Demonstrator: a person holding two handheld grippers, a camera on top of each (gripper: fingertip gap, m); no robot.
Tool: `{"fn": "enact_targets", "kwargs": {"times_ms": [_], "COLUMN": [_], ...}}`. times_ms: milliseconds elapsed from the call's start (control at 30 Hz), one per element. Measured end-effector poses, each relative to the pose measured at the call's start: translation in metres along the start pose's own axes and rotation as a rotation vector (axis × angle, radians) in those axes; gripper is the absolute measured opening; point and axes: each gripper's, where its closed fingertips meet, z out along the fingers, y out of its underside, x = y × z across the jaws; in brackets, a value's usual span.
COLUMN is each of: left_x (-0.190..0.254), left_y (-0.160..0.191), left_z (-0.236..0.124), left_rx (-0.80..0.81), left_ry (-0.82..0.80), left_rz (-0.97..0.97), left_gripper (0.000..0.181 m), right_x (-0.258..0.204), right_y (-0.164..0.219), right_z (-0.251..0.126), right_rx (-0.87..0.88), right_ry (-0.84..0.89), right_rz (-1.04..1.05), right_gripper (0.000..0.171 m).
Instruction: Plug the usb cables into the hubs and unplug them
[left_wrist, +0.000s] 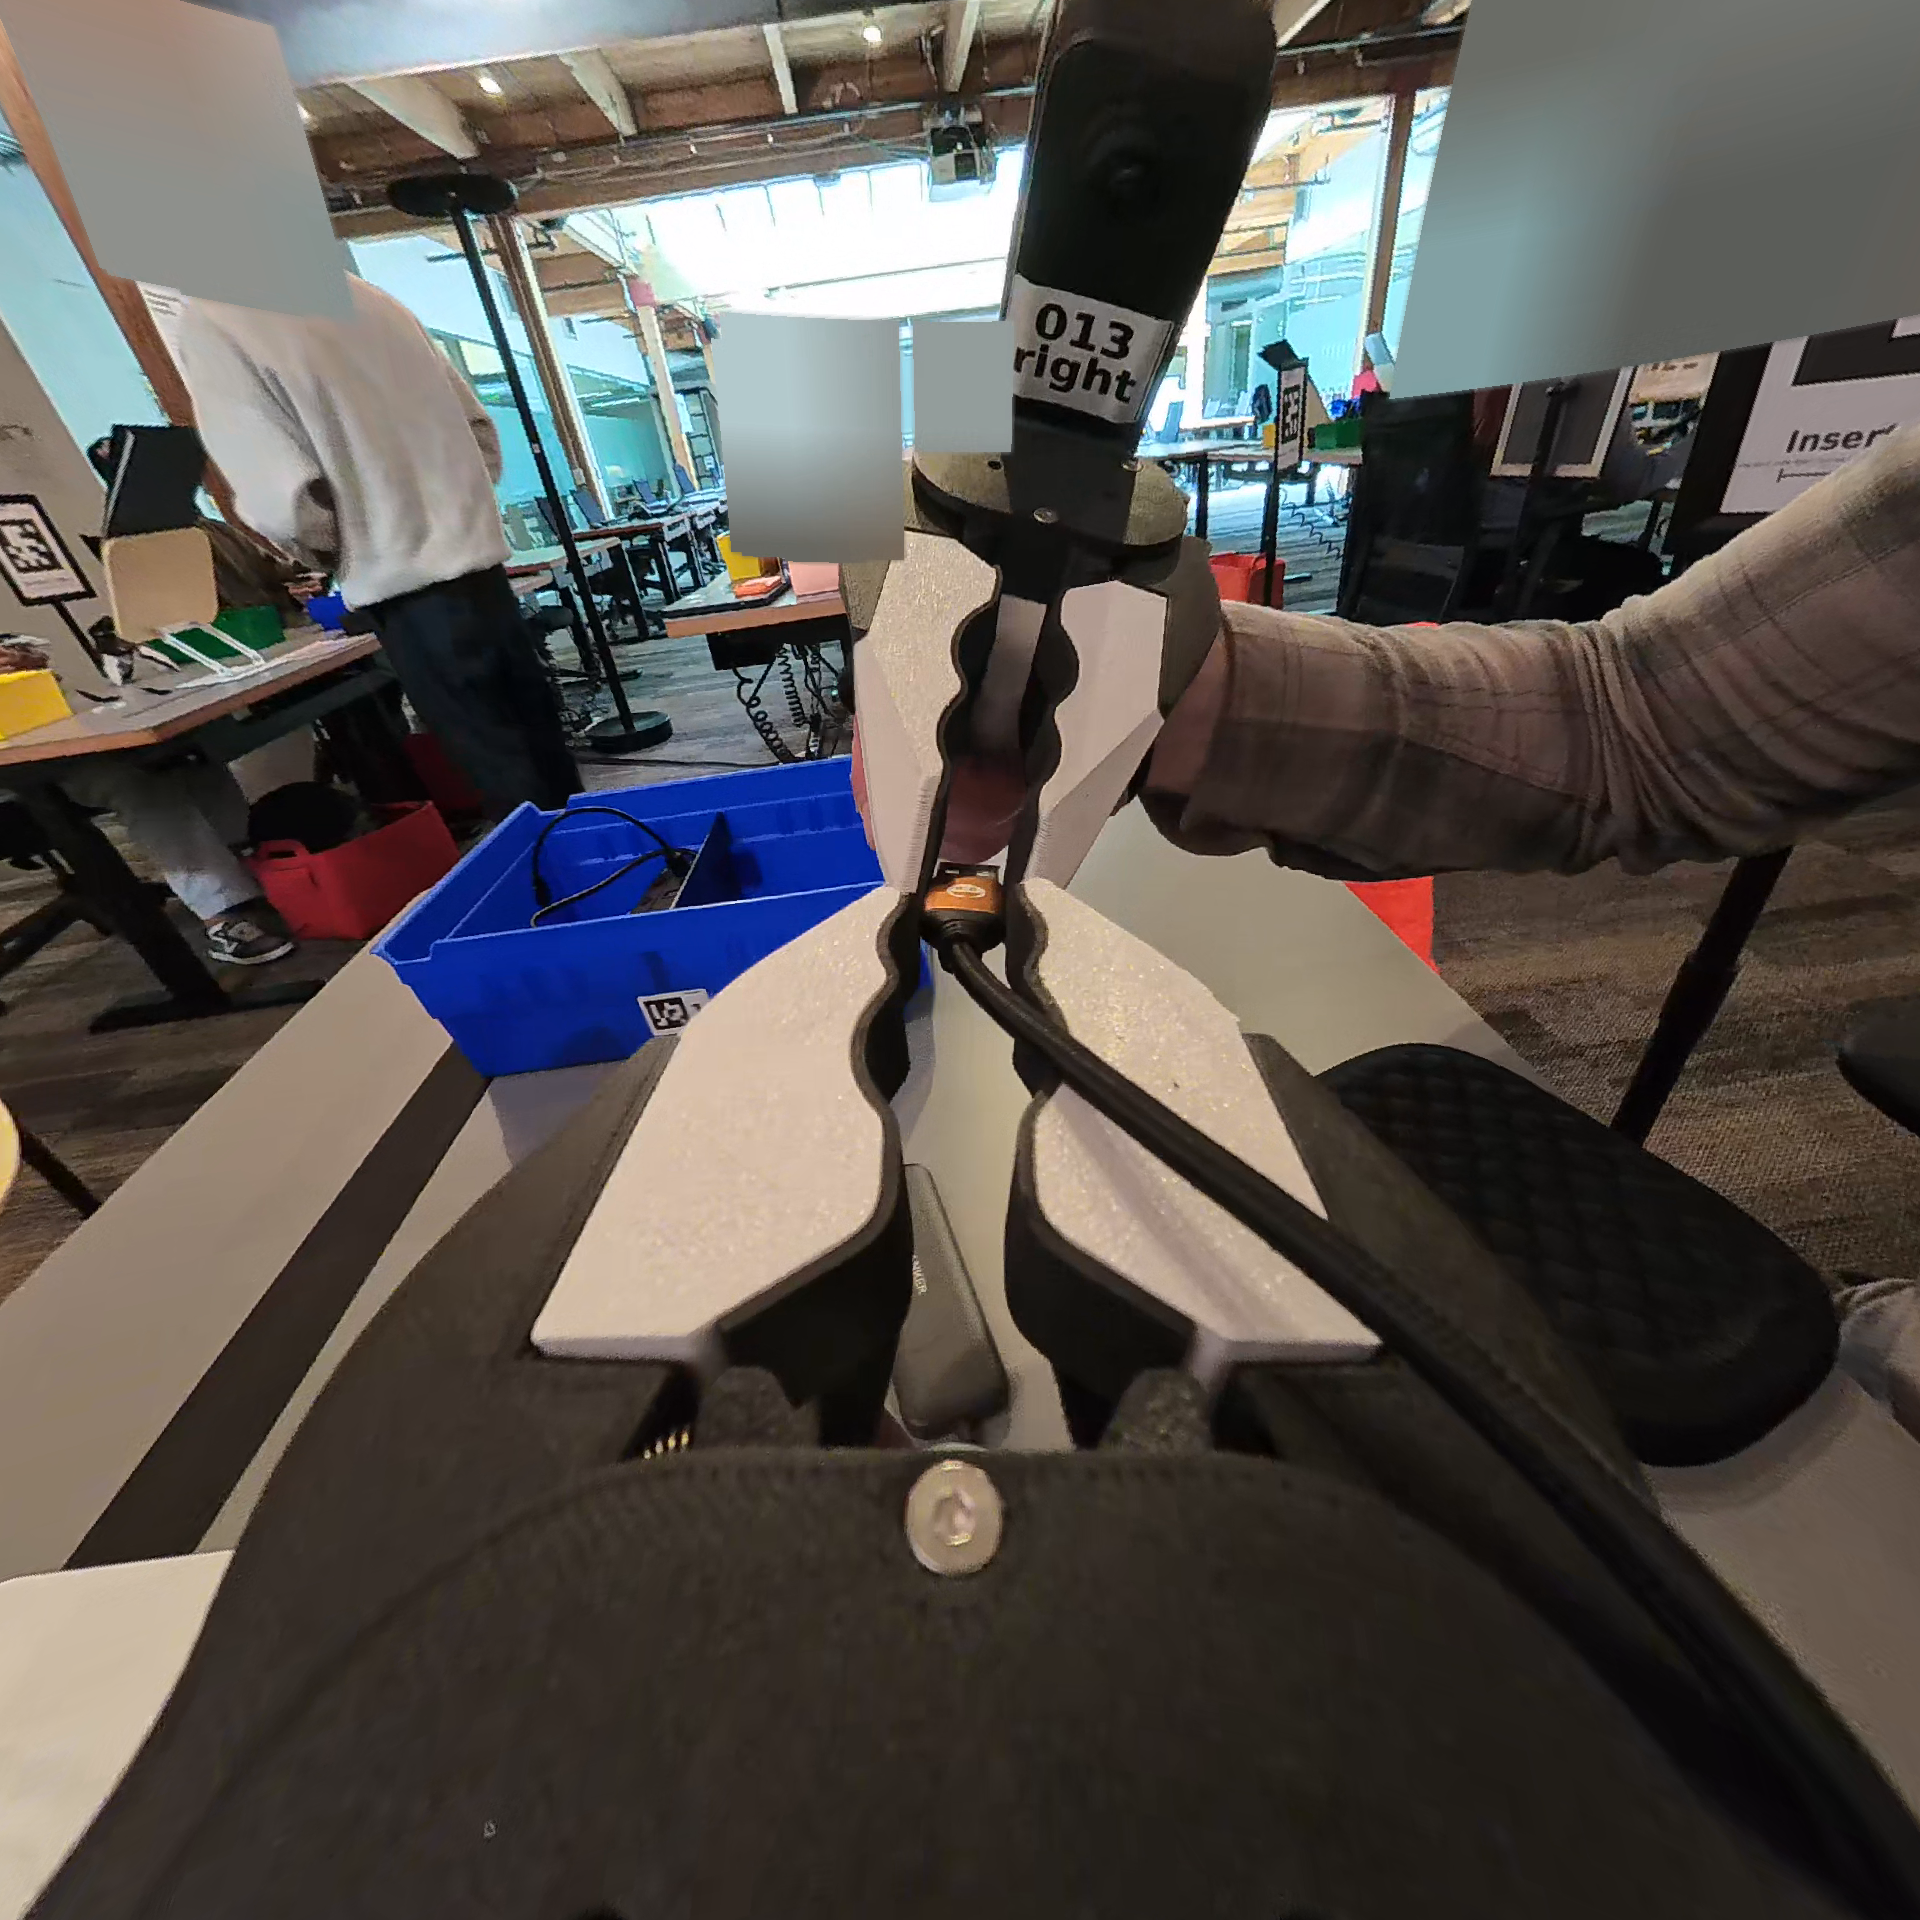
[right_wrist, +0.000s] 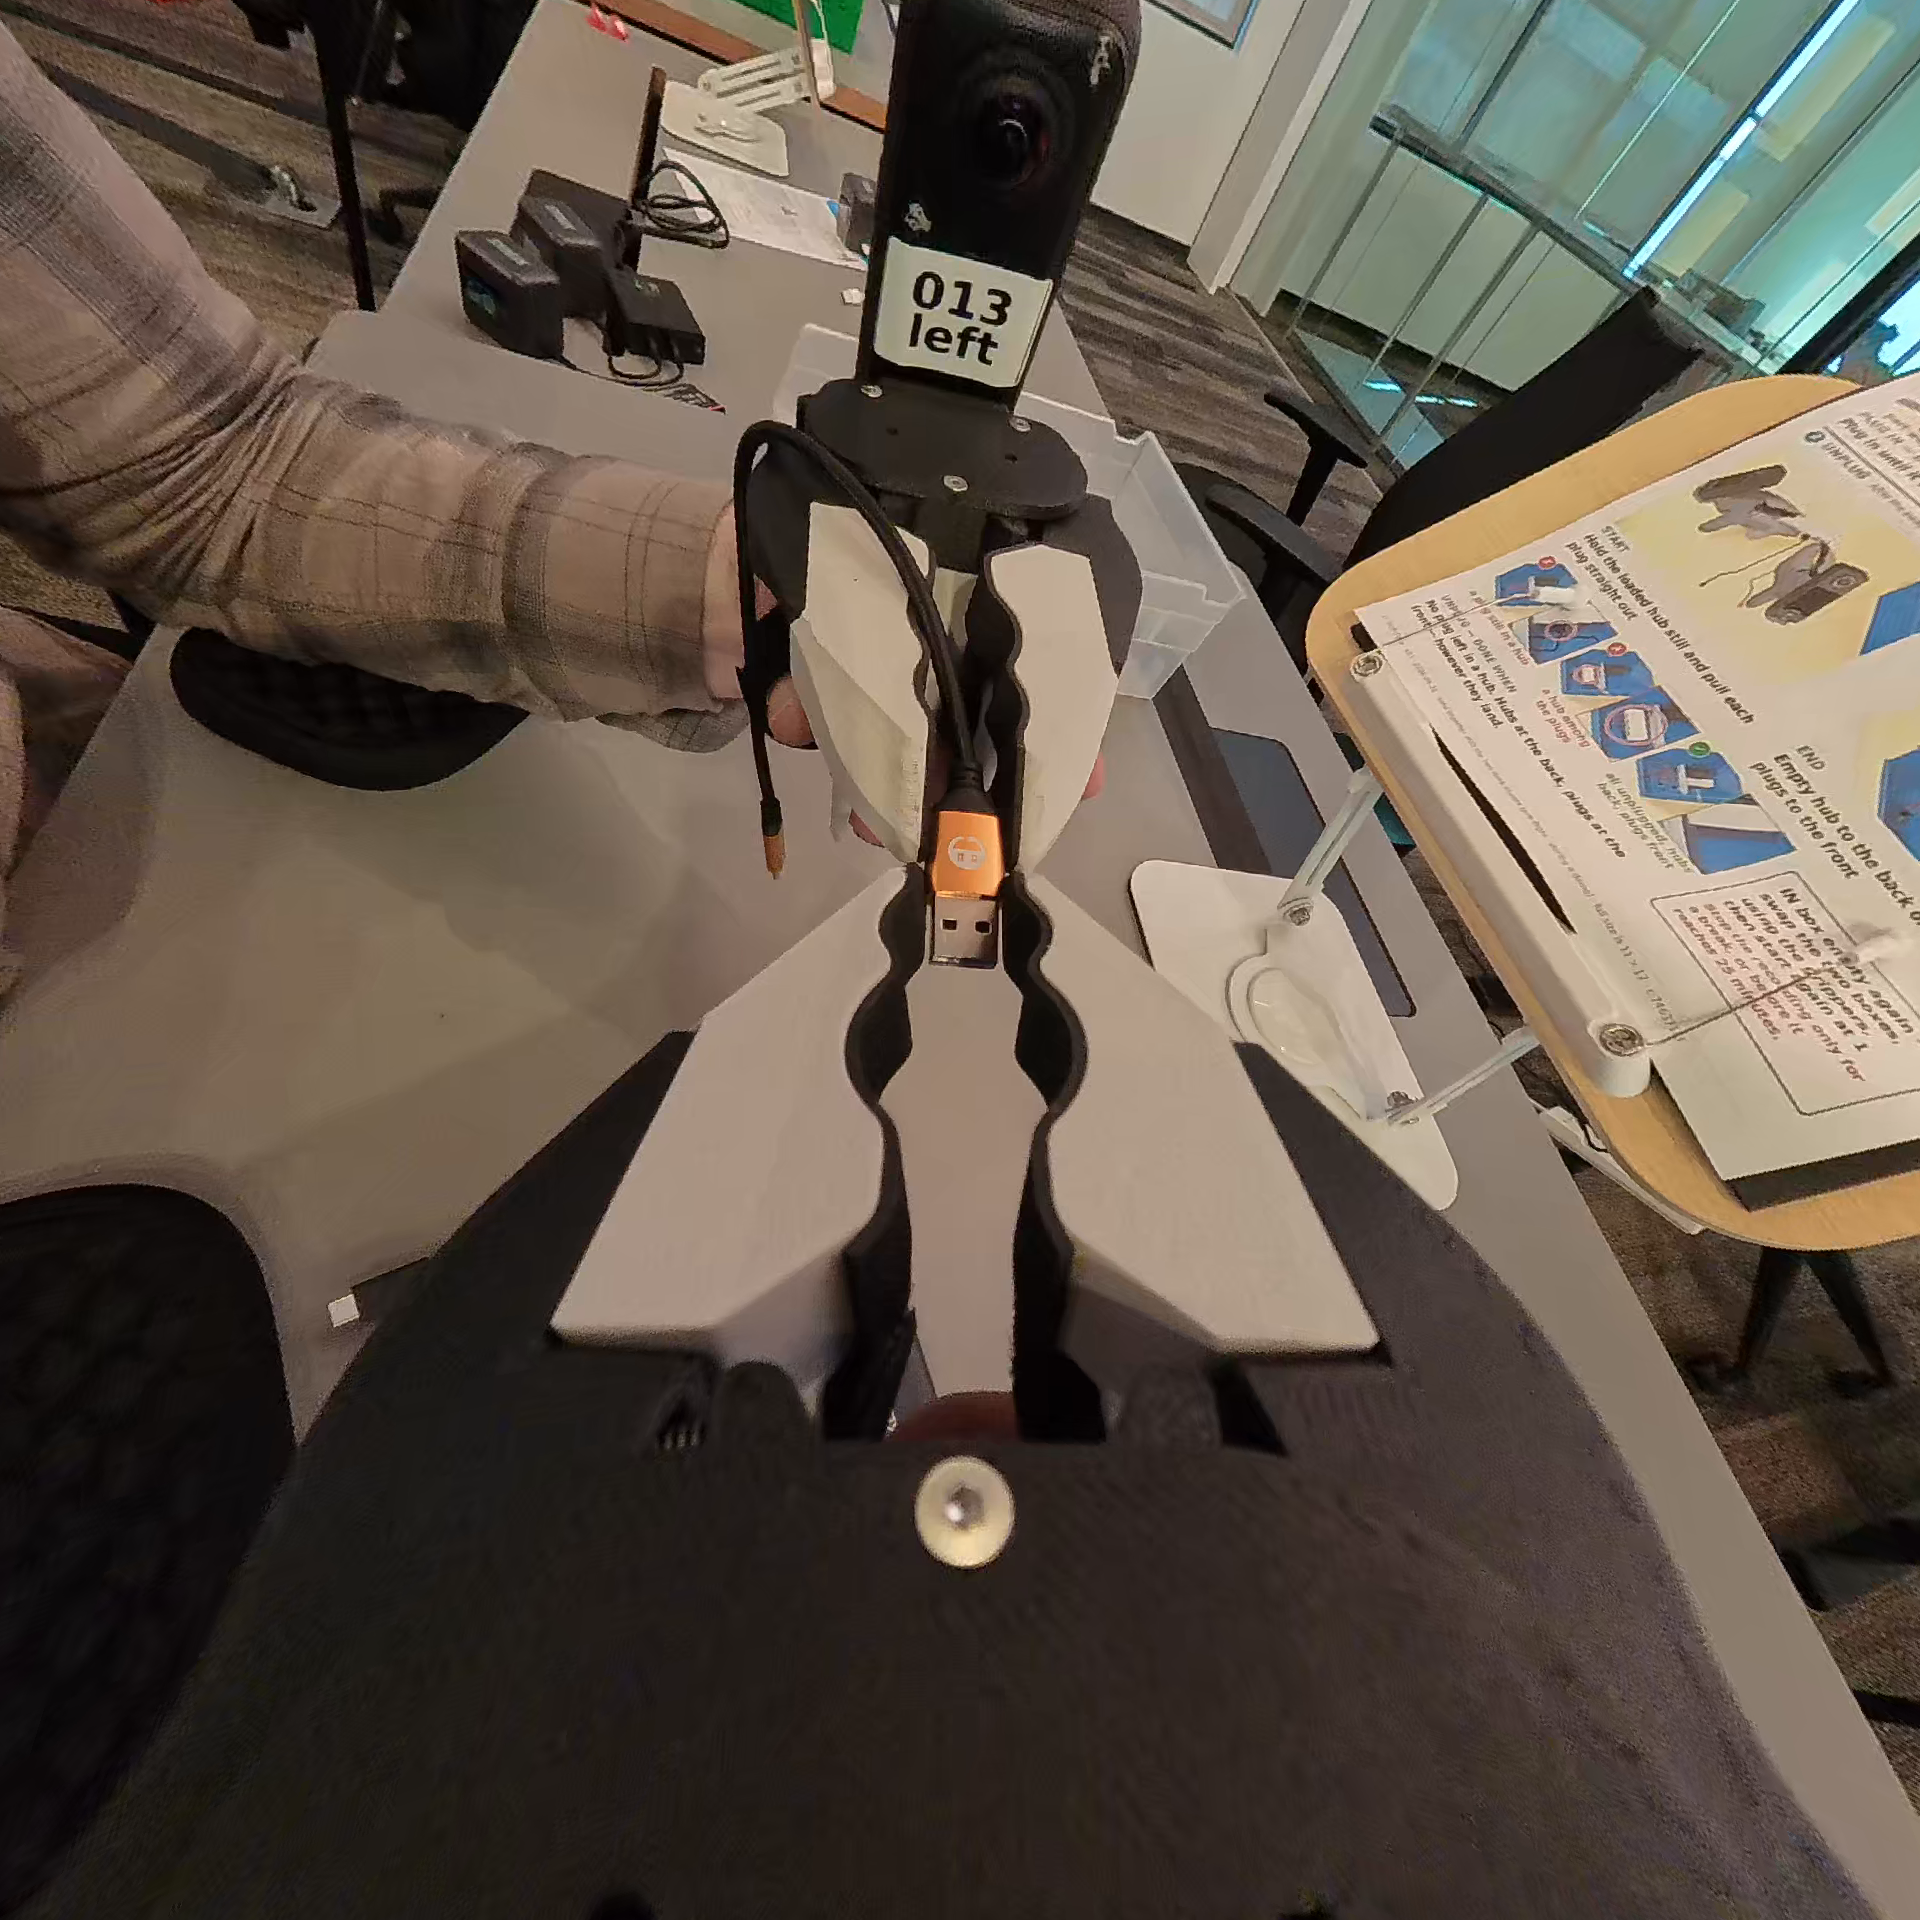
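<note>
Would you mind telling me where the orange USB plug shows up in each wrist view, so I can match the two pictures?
Left wrist view: the orange USB plug sits just above centre, at the left gripper fingertips, black cable trailing toward lower right.
Right wrist view: the plug sits at centre, its metal end pointing toward the camera between the right gripper fingertips.
Shared landmark: the grey table.

An open office stretches behind a grey table. Exposed wooden ceiling beams run overhead above bright windows, and glass partitions line one side. The floor is dark patterned carpet. Rows of desks recede into the distance, a black floor lamp stands among them, and a black mesh chair sits beside the table.
</note>
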Motion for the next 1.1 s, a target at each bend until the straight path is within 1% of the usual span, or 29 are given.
{"fn": "enact_targets", "kwargs": {"times_ms": [200,233,267,333,400,533,567,667,733,800,867,967,1100], "left_x": [-0.006,-0.008,-0.01,-0.013,-0.015,-0.017,-0.017,-0.018,-0.014,-0.009,-0.006,0.001,0.002], "left_y": [0.002,0.002,0.0,-0.004,-0.007,-0.017,-0.019,-0.023,-0.022,-0.023,-0.02,-0.019,-0.018], "left_z": [0.001,0.001,0.001,-0.002,-0.003,-0.007,-0.008,-0.011,-0.009,-0.006,-0.001,0.006,0.008], "left_rx": [-0.001,0.007,0.027,0.078,0.107,0.208,0.234,0.257,0.214,0.177,0.121,0.082,0.061], "left_ry": [-0.038,-0.042,-0.048,-0.05,-0.055,-0.06,-0.064,-0.106,-0.143,-0.176,-0.208,-0.227,-0.249], "left_rz": [0.011,0.003,-0.008,-0.039,-0.048,-0.069,-0.067,0.007,0.123,0.225,0.333,0.428,0.493], "left_gripper": [0.016,0.015,0.015,0.015,0.015,0.015,0.015,0.015,0.015,0.015,0.015,0.015,0.015], "right_x": [0.007,0.009,0.012,0.016,0.019,0.019,0.021,0.023,0.02,0.016,0.006,0.002,0.0], "right_y": [0.004,0.004,0.004,0.003,0.002,-0.006,-0.008,-0.017,-0.02,-0.018,-0.02,-0.017,-0.018], "right_z": [0.002,0.002,0.002,0.001,-0.001,-0.003,-0.005,-0.015,-0.018,-0.017,-0.017,-0.016,-0.019], "right_rx": [-0.023,-0.023,-0.02,0.002,0.049,0.222,0.267,0.398,0.445,0.446,0.453,0.428,0.4], "right_ry": [0.037,0.044,0.057,0.075,0.088,0.059,0.059,0.005,-0.07,-0.123,-0.222,-0.245,-0.216], "right_rz": [0.022,0.033,0.044,0.079,0.143,0.323,0.368,0.511,0.609,0.682,0.744,0.778,0.766], "right_gripper": [0.013,0.014,0.019,0.021,0.031,0.025,0.02,0.017,0.022,0.02,0.019,0.008,0.005]}}
